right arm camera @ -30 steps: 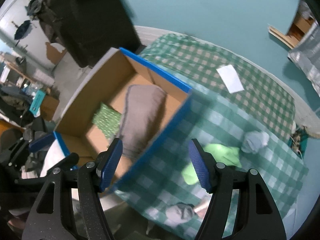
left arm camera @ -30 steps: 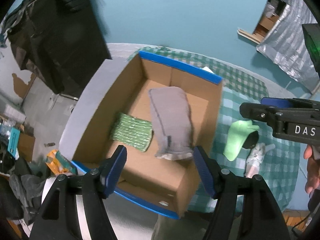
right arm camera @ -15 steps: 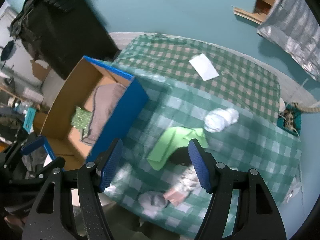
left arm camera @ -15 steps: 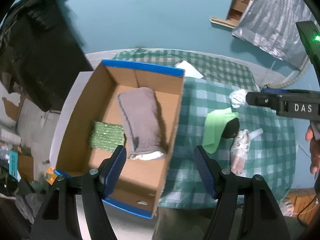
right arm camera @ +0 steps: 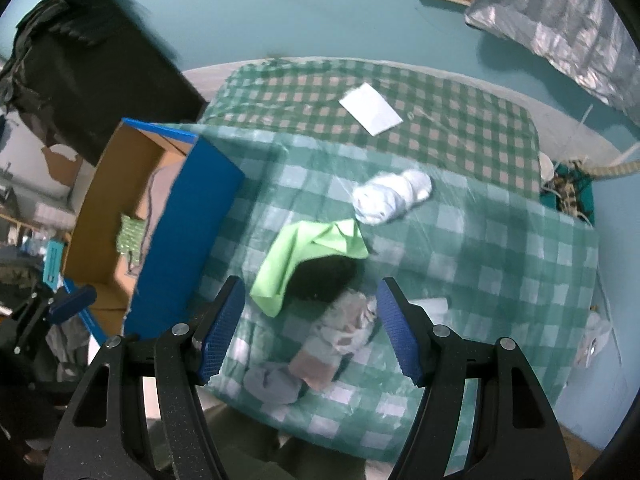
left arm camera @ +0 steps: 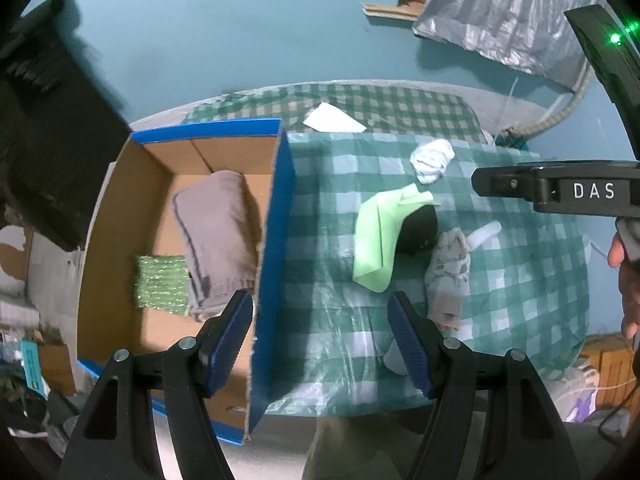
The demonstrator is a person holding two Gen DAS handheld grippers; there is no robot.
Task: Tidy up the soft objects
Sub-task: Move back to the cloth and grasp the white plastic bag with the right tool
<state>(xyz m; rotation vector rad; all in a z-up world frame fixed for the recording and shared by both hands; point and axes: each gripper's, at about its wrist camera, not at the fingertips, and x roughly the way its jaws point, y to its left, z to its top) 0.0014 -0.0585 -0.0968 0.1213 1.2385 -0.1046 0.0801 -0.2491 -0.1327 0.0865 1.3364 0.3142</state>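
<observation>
Both wrist cameras look steeply down from high above; they share the checkered bench point(left arm camera: 500, 280) point(right arm camera: 500, 248) and cardboard box point(left arm camera: 276, 240) point(right arm camera: 200, 208).

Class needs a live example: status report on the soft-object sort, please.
Left gripper and right gripper open, empty. Grey towel and green sponge cloth in cardboard box; lime cloth, white sock bundle on table. Nothing blocking.

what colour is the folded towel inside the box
Grey-brown; the folded towel in the cardboard box shows best in the left wrist view.
</observation>
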